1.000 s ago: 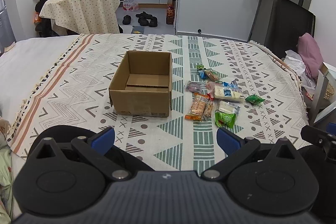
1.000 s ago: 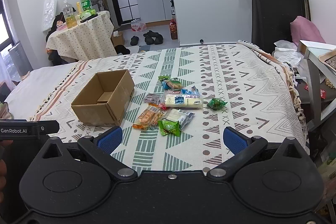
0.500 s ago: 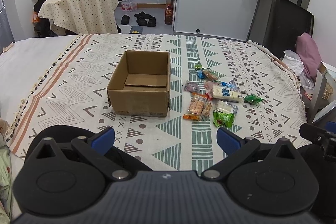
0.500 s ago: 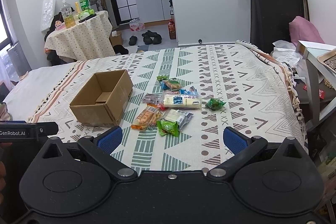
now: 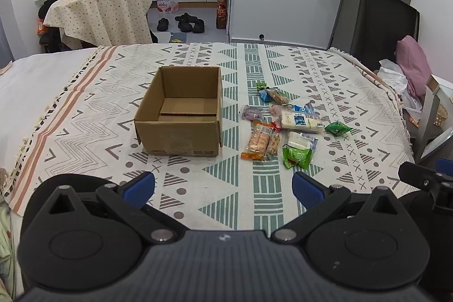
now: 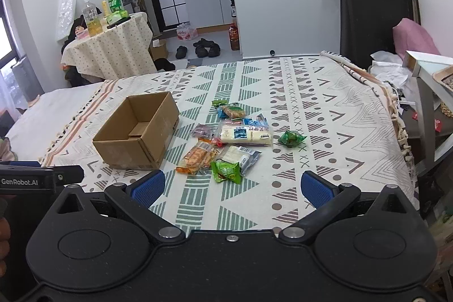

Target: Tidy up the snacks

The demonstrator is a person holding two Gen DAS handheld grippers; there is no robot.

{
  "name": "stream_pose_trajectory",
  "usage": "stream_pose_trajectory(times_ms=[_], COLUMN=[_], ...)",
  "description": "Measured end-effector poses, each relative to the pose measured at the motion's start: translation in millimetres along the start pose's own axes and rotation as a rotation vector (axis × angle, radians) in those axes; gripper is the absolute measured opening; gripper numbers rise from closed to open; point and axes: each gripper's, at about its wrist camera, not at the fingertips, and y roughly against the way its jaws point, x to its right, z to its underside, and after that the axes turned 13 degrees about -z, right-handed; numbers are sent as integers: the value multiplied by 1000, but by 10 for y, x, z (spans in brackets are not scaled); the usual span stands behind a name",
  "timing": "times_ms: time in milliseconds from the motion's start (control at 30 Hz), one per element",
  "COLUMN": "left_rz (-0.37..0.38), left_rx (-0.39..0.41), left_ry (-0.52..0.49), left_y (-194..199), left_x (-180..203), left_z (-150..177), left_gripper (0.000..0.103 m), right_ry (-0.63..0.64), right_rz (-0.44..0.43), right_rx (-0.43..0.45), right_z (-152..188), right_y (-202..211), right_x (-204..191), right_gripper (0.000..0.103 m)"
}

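Observation:
An open cardboard box (image 5: 181,115) (image 6: 138,132) stands empty on the patterned bed cover. Right of it lie several snack packs: an orange cracker pack (image 5: 259,142) (image 6: 196,156), a green pack (image 5: 297,156) (image 6: 226,171), a long white pack (image 5: 301,122) (image 6: 245,133), a small green candy pack (image 5: 338,128) (image 6: 291,137), a purple one (image 5: 250,113) and a blue one (image 5: 267,95). My left gripper (image 5: 223,187) hangs open near the bed's front edge, short of the box. My right gripper (image 6: 230,186) is open too, just before the green pack. Neither holds anything.
The bed cover (image 5: 283,70) stretches wide behind the snacks. A round table (image 5: 99,7) with bottles stands back left. Shoes (image 5: 187,21) lie on the floor beyond. A black chair (image 5: 379,27) and pink pillow (image 5: 413,61) sit right, by a white shelf (image 6: 430,92).
Both grippers have edged slightly forward and upward; the box and snacks sit a little lower in view. Nothing has been taken hold of.

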Motion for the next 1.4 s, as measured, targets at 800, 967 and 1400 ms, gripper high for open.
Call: stream_pose_trajectory(times_ms=[800,967,1400], left_rz=[59,72,86], left_rx=[-49,-58,-98], left_ry=[-56,-63,-16], left_y=[-575,-692,-1066], left_x=[472,610,845], left_z=[-186,-209,-301], left_gripper=[101,101,92], right_ry=[-110,-125,-224], right_rz=[-19,-29,-79], right_rx=[-16,-24,-58], right_z=[-54,-47,6], right_y=[-457,-560,-930], right_x=[558,677,973], right_gripper=[103,103,89])
